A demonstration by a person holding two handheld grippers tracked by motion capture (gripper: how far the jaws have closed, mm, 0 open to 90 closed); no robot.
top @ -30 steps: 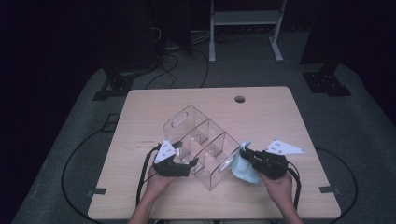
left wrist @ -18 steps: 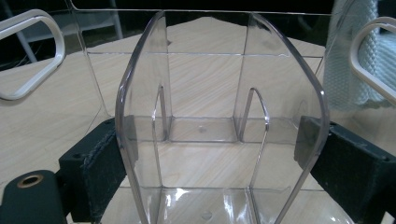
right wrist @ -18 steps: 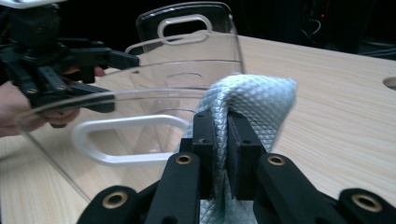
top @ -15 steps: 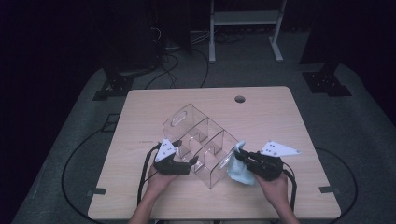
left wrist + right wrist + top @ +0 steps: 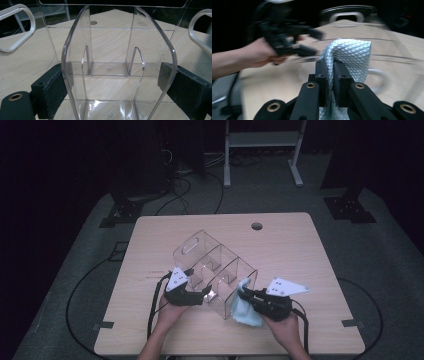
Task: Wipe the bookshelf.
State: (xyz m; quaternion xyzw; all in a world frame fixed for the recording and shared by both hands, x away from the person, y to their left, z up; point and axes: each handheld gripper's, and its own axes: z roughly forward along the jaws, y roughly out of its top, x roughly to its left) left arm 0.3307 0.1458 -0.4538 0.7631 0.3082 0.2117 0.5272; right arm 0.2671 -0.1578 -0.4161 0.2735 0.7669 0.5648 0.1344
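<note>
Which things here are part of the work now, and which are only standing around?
In use:
clear organizer, clamped by left hand-held gripper
light blue cloth, pinched in right hand-held gripper

Standing around:
white metal stand
floor cables

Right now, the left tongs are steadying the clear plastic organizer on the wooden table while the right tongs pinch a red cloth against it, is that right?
Almost, but the cloth is not red; it is pale blue with a quilted texture, as the right gripper view shows. The rest holds: the left tongs grip the clear plastic organizer on the wooden table, and the right tongs pinch the cloth by its near wall.
</note>
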